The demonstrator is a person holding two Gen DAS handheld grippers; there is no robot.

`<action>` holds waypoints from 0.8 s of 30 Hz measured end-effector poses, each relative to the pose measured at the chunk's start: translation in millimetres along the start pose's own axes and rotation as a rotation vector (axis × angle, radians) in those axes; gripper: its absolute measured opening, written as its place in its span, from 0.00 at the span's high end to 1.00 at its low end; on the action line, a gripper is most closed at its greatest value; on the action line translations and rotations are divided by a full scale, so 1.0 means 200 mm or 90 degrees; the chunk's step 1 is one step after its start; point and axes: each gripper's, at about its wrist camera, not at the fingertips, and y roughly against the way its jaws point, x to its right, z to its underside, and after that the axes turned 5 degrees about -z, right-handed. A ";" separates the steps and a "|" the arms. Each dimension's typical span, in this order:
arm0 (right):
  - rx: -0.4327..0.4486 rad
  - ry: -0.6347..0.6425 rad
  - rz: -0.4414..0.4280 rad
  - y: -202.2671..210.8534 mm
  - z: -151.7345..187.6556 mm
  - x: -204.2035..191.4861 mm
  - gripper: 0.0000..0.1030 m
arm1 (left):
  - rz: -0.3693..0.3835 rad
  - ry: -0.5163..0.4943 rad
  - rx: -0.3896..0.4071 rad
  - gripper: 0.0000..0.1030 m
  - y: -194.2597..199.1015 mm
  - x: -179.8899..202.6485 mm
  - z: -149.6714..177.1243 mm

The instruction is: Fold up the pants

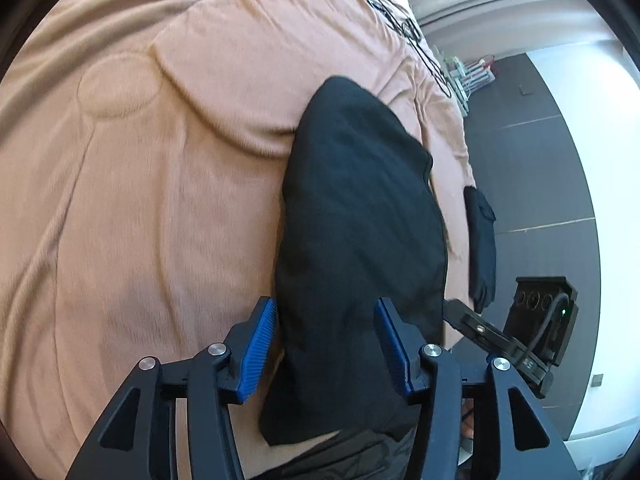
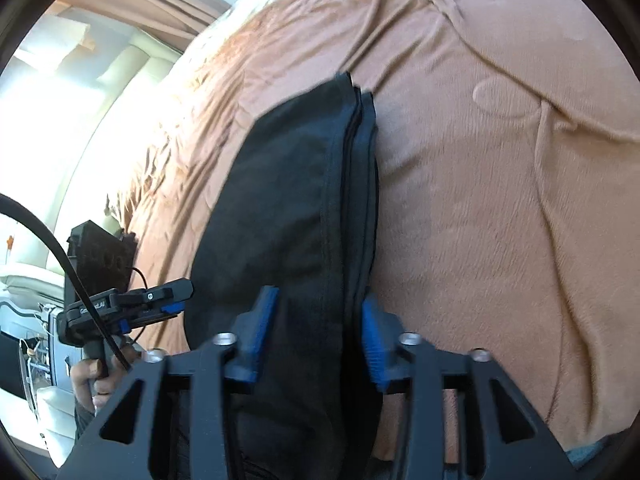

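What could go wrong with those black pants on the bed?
The folded black pants lie near the edge of the bed's orange blanket, so a nudge might slide them off. Both the left tool and the right tool are open over the pants, so a careless grab could catch only some layers and undo the fold.

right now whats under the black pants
The folded black pants lie on an orange-brown blanket. Whatever sits beneath the fabric itself is covered.

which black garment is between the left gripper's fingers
The large folded pants on the blanket; the smaller dark cloth hangs off the bed's edge.
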 end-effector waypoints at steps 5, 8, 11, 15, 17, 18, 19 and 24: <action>0.016 -0.028 -0.025 0.01 -0.05 0.08 0.42 | 0.001 0.005 0.009 0.48 -0.04 0.00 -0.10; 0.012 -0.031 -0.036 -0.03 -0.08 0.11 0.42 | 0.005 0.007 0.011 0.48 -0.07 0.01 -0.14; 0.001 -0.035 -0.034 -0.07 -0.10 0.15 0.42 | 0.005 0.009 0.011 0.48 -0.10 0.01 -0.19; -0.017 -0.044 -0.040 -0.13 -0.13 0.18 0.42 | 0.004 0.008 0.013 0.48 -0.13 0.02 -0.24; -0.023 -0.046 -0.044 -0.16 -0.15 0.19 0.42 | 0.004 0.008 0.013 0.48 -0.14 0.02 -0.26; -0.026 -0.047 -0.049 -0.17 -0.16 0.20 0.42 | 0.007 0.008 0.012 0.48 -0.15 0.02 -0.27; -0.029 -0.047 -0.054 -0.18 -0.17 0.20 0.42 | 0.007 0.009 0.009 0.48 -0.16 0.02 -0.27; -0.037 -0.038 -0.070 -0.23 -0.22 0.21 0.42 | 0.016 0.013 0.007 0.48 -0.20 -0.01 -0.30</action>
